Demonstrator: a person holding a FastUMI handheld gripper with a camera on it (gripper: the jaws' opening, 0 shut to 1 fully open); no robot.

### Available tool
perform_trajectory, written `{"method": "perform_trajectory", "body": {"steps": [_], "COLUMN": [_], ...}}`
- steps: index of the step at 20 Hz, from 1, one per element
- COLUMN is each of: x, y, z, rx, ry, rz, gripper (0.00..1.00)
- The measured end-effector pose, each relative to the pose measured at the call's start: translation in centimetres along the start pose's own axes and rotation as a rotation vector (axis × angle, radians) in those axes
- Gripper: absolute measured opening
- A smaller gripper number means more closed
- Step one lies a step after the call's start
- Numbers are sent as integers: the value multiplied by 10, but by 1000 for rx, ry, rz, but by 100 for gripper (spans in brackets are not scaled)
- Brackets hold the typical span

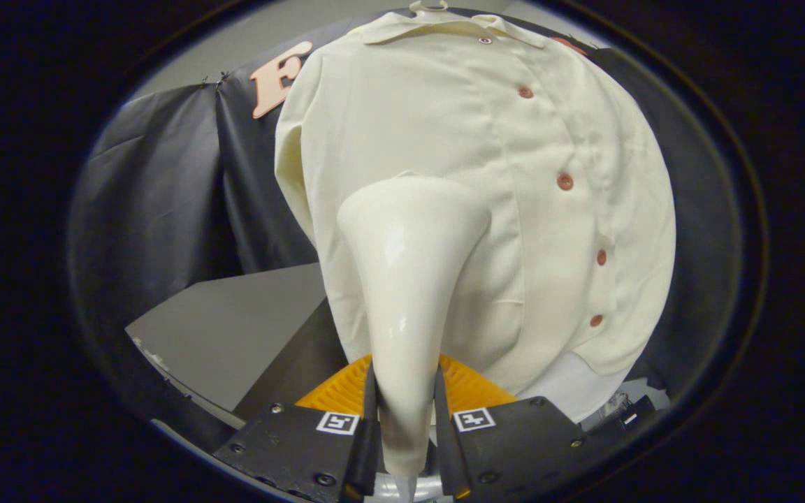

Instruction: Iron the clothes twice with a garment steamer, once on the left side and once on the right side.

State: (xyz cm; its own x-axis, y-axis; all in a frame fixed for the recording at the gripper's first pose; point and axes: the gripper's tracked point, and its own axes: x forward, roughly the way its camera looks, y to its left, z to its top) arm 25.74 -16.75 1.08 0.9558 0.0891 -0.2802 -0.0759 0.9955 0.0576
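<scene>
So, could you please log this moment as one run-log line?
gripper: shut on glossy cream steamer | steamer head: against hanging cream button-front shirt, left of its buttons | phase: steaming

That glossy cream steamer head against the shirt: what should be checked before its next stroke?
1. Jaws clamp the glossy cream steamer handle on both sides: ok.
2. Steamer head meets the pale cream button-up shirt: ok, as far as it looks.
3. Head sits beside the row of round reddish buttons, not on them: ok.
4. Shirt hangs from its hanger: ok.
5. Steam flowing: cannot tell.
</scene>
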Motion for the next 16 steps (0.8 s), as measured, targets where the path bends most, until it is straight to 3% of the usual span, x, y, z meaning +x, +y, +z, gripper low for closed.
{"method": "perform_trajectory", "body": {"steps": [9,16], "x": [-7,-21], "y": [6,25], "z": [-41,-36], "rx": [-5,10], "ry": [46,60], "rz": [2,5], "gripper": [35,35]}}
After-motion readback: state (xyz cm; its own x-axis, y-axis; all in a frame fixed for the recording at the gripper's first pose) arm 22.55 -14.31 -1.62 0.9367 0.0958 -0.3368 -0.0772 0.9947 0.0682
